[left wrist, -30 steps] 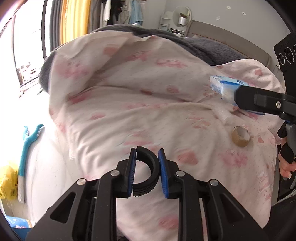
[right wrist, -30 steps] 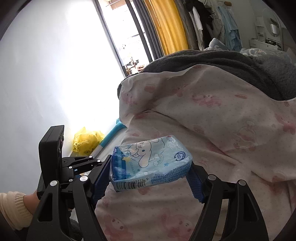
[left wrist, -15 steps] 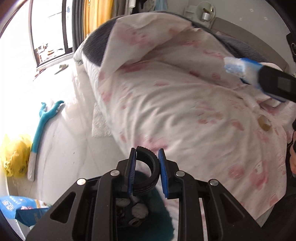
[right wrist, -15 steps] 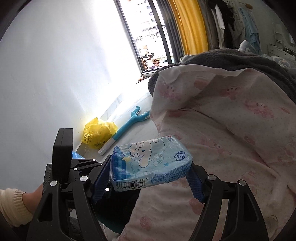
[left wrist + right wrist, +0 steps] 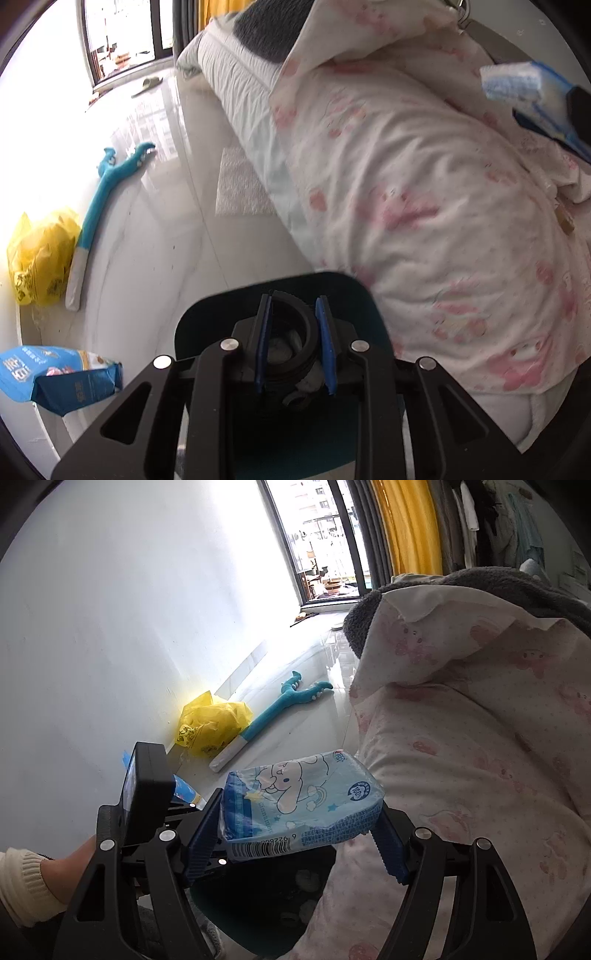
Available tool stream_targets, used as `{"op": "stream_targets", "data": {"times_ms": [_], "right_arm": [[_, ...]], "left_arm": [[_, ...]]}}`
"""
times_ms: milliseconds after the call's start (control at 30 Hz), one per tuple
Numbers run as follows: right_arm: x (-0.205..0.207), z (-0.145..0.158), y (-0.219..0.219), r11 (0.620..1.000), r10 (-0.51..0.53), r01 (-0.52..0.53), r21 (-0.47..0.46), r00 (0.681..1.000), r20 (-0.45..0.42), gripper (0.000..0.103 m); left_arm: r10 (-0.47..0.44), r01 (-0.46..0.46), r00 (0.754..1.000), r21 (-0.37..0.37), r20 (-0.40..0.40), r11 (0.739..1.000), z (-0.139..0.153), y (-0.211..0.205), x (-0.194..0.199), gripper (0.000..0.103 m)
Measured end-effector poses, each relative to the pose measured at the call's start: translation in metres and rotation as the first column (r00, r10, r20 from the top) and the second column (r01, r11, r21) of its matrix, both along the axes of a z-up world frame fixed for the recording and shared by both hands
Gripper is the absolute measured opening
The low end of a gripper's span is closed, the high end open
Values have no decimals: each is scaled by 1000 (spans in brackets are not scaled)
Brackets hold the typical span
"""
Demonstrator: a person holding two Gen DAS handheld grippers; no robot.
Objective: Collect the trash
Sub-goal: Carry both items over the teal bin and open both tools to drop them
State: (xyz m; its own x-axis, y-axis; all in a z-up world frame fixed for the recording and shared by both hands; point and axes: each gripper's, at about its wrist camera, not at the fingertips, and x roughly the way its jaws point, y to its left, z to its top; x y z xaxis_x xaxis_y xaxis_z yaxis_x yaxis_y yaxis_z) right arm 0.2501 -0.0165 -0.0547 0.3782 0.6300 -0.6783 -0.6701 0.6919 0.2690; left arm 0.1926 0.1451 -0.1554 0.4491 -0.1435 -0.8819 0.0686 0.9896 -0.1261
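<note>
My left gripper (image 5: 295,345) is shut on a black ribbed plastic ring (image 5: 308,334) and holds it right above the open mouth of a dark teal trash bin (image 5: 354,291) on the floor beside the bed. Crumpled trash lies inside the bin. My right gripper (image 5: 301,821) is shut on a light blue tissue pack (image 5: 299,805) with a cartoon print, held above the bed edge; the pack also shows at the upper right of the left wrist view (image 5: 517,83). The bin shows dark below the pack (image 5: 258,897).
A bed with a pink-printed quilt (image 5: 424,184) fills the right side. On the white floor lie a yellow plastic bag (image 5: 37,254), a teal long-handled toy (image 5: 103,199) and a blue snack bag (image 5: 62,376). A brown tape roll (image 5: 565,223) rests on the quilt.
Both grippers have swung left and down from over the quilt to the floor side. The left gripper with the ring now hangs over the bin mouth. Both grips are unchanged.
</note>
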Motion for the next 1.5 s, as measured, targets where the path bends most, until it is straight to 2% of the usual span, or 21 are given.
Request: {"op": "stream_targets", "data": {"times_ms": [233,500,533,567,600,633,667,867,1133,1500], "right_arm": [[-2,-14,28,999,23,-24,-36,999,-30,75],[-4,-25,49,997,46,-49,-66,997,-55,75],[-4,-27,52,996,48,-52,-72,997,-58,75],[-4,-29,54,996,49,-54,-77,997,-61,75],[-4,-31,57,995,51,-56,-82,997,-65,75],[-3,-33,60,994,52,-58,-88,996,-69,75],[-2,-35,62,994,52,-59,-95,996,-75,75],[0,-52,72,989,47,-62,-133,992,-115,75],[3,-79,86,982,35,-66,-178,984,-173,75],[-5,-109,107,966,43,-98,-238,974,-224,75]], "left_arm": [[8,-8,995,8,-101,1000,-28,20,-9,26],[10,-11,976,-2,-218,1000,-59,40,-20,27],[11,-9,975,8,-221,1000,-60,42,-22,29],[14,-9,975,22,-220,1000,-60,43,-23,36],[13,-6,976,35,-219,999,-60,44,-25,50],[18,-9,977,41,-213,999,-59,46,-26,60],[29,-21,978,43,-207,999,-57,49,-28,62],[60,-59,986,11,-155,998,-41,69,-33,65],[94,-94,996,-36,-7,995,-4,84,-39,73],[113,-107,976,-42,187,993,42,89,-47,77]]}}
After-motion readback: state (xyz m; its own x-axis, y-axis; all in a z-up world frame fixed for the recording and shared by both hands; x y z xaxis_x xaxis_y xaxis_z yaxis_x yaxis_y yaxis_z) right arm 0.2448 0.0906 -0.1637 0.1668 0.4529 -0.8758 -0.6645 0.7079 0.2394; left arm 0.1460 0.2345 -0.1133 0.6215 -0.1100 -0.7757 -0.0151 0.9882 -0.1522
